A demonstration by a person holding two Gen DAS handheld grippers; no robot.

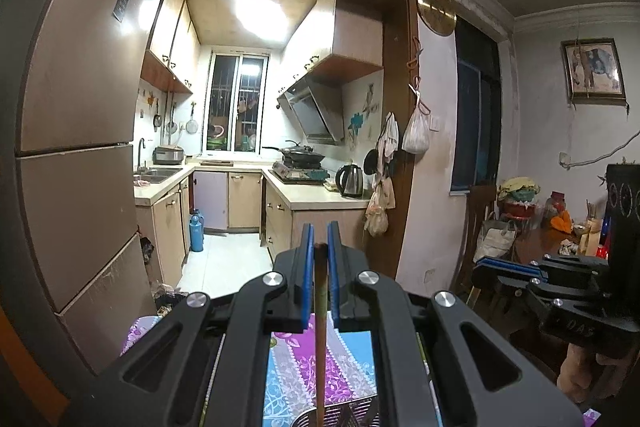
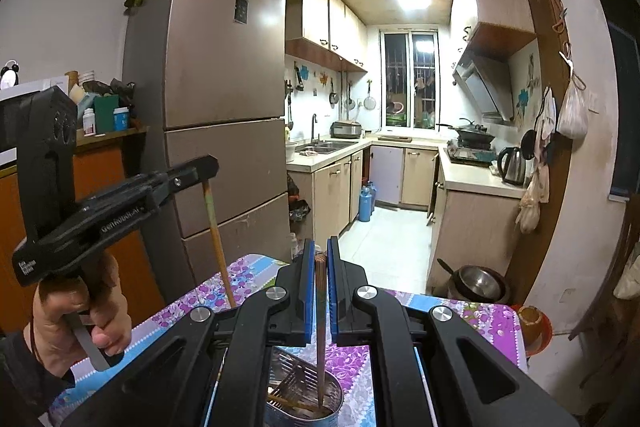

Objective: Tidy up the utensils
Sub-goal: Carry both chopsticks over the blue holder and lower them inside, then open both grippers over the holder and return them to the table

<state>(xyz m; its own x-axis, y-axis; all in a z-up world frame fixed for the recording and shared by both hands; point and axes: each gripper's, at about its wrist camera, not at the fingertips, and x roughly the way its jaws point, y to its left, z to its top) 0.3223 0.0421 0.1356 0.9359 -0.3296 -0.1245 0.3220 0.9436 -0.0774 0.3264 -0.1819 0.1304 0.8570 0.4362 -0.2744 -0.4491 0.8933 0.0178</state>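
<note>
My left gripper is shut on a brown chopstick that hangs straight down over the floral tablecloth. In the right wrist view, the left gripper is at the left, held by a hand, and its chopstick slants down to the cloth. My right gripper is shut on a brown chopstick whose tip reaches into a metal utensil holder with several sticks inside. The right gripper also shows at the right of the left wrist view.
A tall fridge stands just beyond the table's far left edge. A steel pot and an orange bowl sit past the table's right corner. The kitchen doorway opens straight ahead.
</note>
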